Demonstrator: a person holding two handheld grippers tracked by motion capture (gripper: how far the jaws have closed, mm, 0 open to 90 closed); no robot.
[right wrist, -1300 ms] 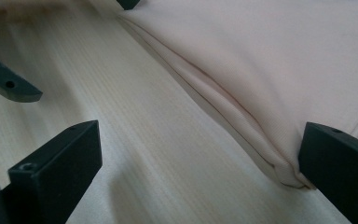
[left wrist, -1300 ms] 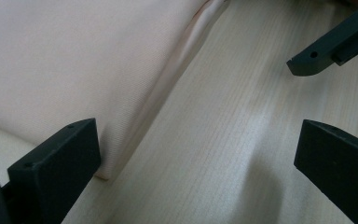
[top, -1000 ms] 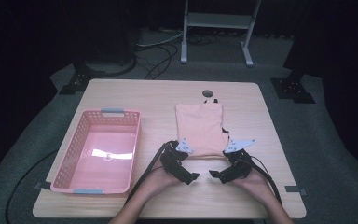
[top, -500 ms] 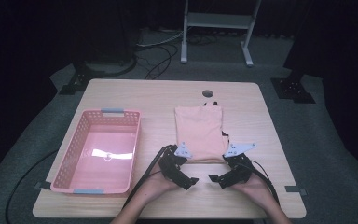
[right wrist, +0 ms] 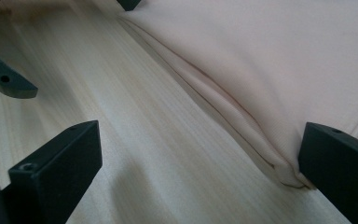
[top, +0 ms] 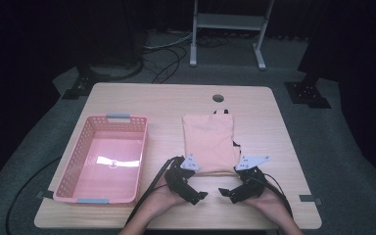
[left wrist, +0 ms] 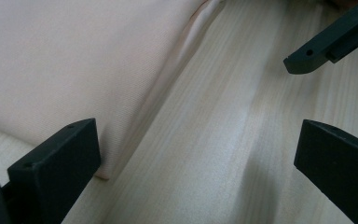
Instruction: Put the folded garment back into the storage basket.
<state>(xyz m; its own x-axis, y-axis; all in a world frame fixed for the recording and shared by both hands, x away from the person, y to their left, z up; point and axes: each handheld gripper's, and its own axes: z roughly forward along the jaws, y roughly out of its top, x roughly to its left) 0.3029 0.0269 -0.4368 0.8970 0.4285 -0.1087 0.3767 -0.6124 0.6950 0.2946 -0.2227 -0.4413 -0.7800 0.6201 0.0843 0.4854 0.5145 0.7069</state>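
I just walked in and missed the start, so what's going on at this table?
A person works on a folded peach cloth lying flat on a wooden table. The left hand-held gripper and the right hand-held gripper sit at the cloth's near edge, one by each near corner, jaws open and gripping nothing. In the gripper views the cloth's layered edge lies next to the jaws. A pink basket stands to the left.
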